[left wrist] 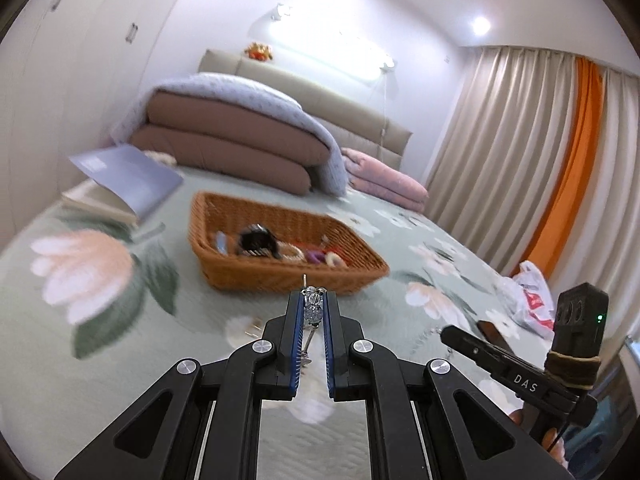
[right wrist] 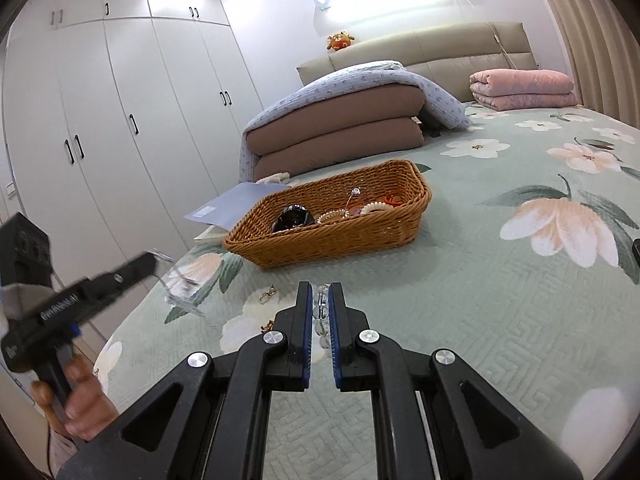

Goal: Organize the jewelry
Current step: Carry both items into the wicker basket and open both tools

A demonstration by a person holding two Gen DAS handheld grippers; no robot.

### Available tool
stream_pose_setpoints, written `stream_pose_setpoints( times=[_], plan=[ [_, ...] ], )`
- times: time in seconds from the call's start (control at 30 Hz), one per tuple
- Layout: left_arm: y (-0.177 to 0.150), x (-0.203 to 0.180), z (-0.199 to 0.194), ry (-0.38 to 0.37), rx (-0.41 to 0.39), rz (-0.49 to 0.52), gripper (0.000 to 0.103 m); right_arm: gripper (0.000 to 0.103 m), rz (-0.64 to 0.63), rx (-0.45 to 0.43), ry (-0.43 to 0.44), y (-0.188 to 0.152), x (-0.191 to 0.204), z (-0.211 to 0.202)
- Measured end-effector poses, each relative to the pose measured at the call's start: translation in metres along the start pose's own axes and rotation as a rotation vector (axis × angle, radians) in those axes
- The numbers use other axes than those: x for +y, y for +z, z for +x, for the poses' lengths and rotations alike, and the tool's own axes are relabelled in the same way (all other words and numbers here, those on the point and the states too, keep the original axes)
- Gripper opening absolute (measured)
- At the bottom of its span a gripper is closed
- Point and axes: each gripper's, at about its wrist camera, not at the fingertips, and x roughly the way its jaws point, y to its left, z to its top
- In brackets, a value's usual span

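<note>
The left gripper [left wrist: 313, 298], at lower centre of its view, is clamped on a clear crystal bracelet [left wrist: 313, 307] above the bed [left wrist: 420, 280]. The right gripper [right wrist: 320, 294] pinches a strand of clear beads [right wrist: 321, 312] at lower centre of its frame. The wicker basket [right wrist: 340, 236], mid-frame on the floral quilt, holds hair ties and a black clip [right wrist: 293, 218]. A gold earring [right wrist: 267, 295] lies just left of the right gripper

From the left wrist we look low across the bed [left wrist: 120, 320] toward the headboard [left wrist: 312, 92], curtains at right. From the right wrist we look the same way, wardrobe [right wrist: 100, 120] at left. We see the wicker basket [left wrist: 280, 276] near in both views.
</note>
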Motion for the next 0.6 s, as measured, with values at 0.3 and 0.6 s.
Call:
stream_pose_setpoints(
  times=[0.3, 0.6],
  plan=[
    [0.016, 0.005, -0.014, -0.051, -0.021, 0.016, 0.009, 0.011, 0.018, 0.006, 0.046, 0.004, -0.002, -0.001],
    [0.017, 0.011, -0.007, -0.145, 0.008, -0.028, 0.009, 0.011, 0.079, 0.017, 0.162, 0.023, -0.018, -0.002]
  ],
)
